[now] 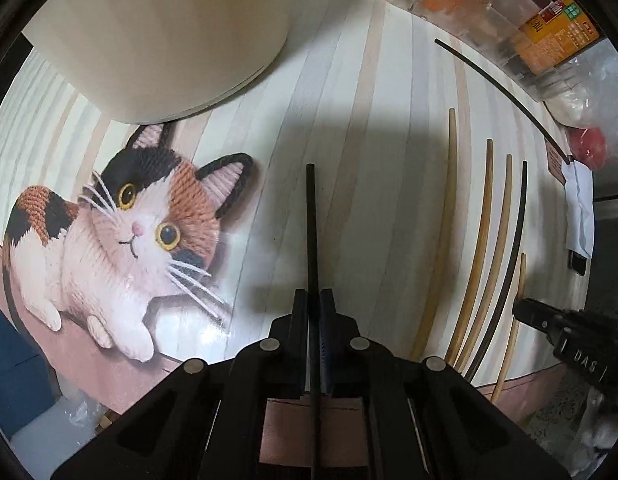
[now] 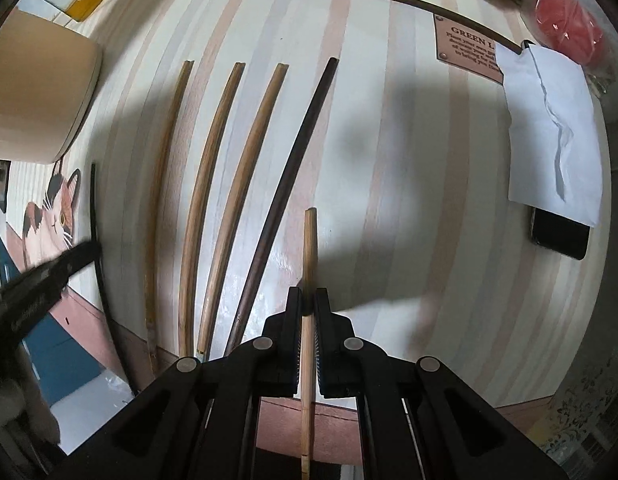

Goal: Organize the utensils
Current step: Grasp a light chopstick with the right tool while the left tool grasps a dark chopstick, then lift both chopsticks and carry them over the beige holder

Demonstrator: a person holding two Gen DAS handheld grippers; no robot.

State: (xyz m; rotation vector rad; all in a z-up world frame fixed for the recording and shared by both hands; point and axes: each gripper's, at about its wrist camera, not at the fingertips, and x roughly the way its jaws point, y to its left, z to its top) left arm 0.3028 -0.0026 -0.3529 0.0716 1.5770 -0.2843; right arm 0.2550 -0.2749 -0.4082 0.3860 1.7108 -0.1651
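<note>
A: Why is each gripper holding one stick?

B: Pairing by colour, I'd guess. The left gripper (image 1: 313,308) has its fingers clamped on a thin black chopstick (image 1: 311,232); the right gripper (image 2: 308,312) pinches a light wooden chopstick (image 2: 309,248).

A: And the others?

B: Three wooden chopsticks (image 2: 213,184) and one dark chopstick (image 2: 289,184) lie side by side on the striped counter (image 2: 389,200).

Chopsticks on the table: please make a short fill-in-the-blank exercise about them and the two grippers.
1. The left gripper is shut on a ___ chopstick.
2. The right gripper is shut on a ___ chopstick.
3. The mat shows a ___.
Missing words: black; wooden; cat
</note>
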